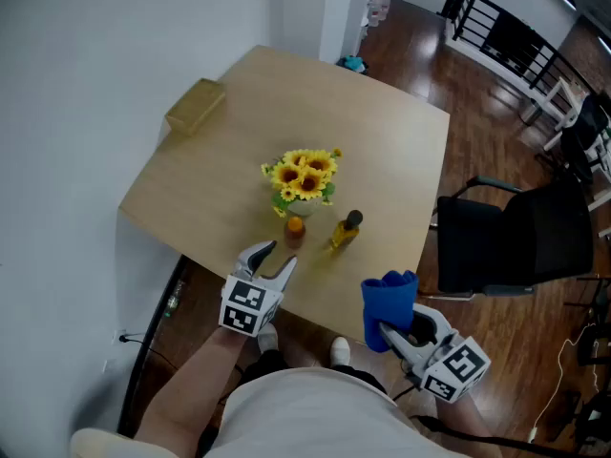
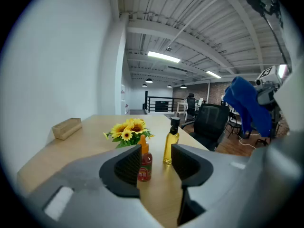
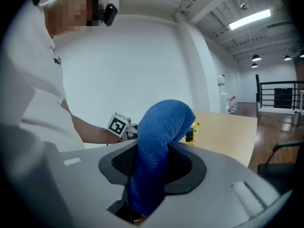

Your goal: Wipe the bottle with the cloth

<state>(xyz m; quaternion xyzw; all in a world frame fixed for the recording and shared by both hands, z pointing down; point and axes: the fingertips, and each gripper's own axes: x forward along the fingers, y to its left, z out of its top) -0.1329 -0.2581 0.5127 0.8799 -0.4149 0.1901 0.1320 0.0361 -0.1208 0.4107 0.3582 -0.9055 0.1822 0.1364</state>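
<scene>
A yellow oil bottle (image 1: 346, 230) with a black cap stands near the table's front edge, right of a small orange-capped bottle (image 1: 294, 229). My left gripper (image 1: 270, 260) hovers open at the table's near edge, just short of both. In the left gripper view the small bottle (image 2: 145, 163) shows between the jaws and the oil bottle (image 2: 171, 141) stands behind it. My right gripper (image 1: 393, 337) is off the table at the lower right, shut on a blue cloth (image 1: 389, 308). The cloth (image 3: 159, 141) sticks up from between the jaws in the right gripper view.
A vase of sunflowers (image 1: 304, 176) stands mid-table behind the bottles. A tan box (image 1: 195, 106) lies at the table's far left corner by the white wall. A black office chair (image 1: 516, 237) stands right of the wooden table (image 1: 382, 141).
</scene>
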